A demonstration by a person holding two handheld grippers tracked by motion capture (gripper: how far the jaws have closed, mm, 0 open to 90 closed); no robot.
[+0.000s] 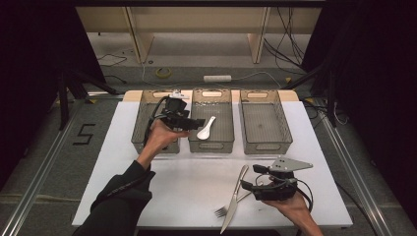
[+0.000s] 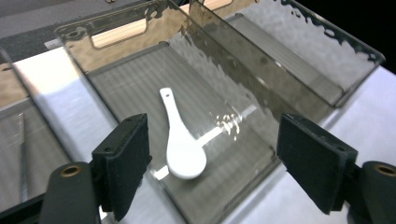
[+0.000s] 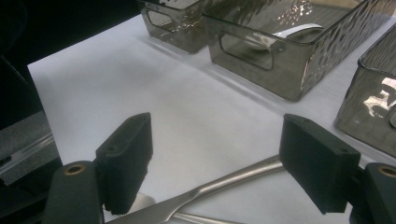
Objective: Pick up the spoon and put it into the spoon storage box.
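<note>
A white ceramic spoon (image 1: 206, 128) lies in the middle one of three smoky clear bins (image 1: 211, 145) at the back of the white table. My left gripper (image 1: 195, 124) hovers over that bin's left edge, pointing right. Its jaws stand wide open above the spoon (image 2: 183, 144), nothing between the pads (image 2: 126, 158). Near the front edge my right gripper (image 1: 250, 178) is open too, its jaws on either side of a steel knife (image 1: 235, 199) that lies flat on the table. In the right gripper view the knife's handle (image 3: 224, 179) runs below the open pads, untouched. A fork (image 1: 223, 210) lies partly under the knife.
The right bin (image 1: 264, 142) holds nothing. The left bin (image 1: 142, 125) is partly hidden by my left hand; a thin metal piece (image 2: 22, 154) lies in it. The table ends just in front of the knife and fork. Cables and wooden frames stand beyond the table.
</note>
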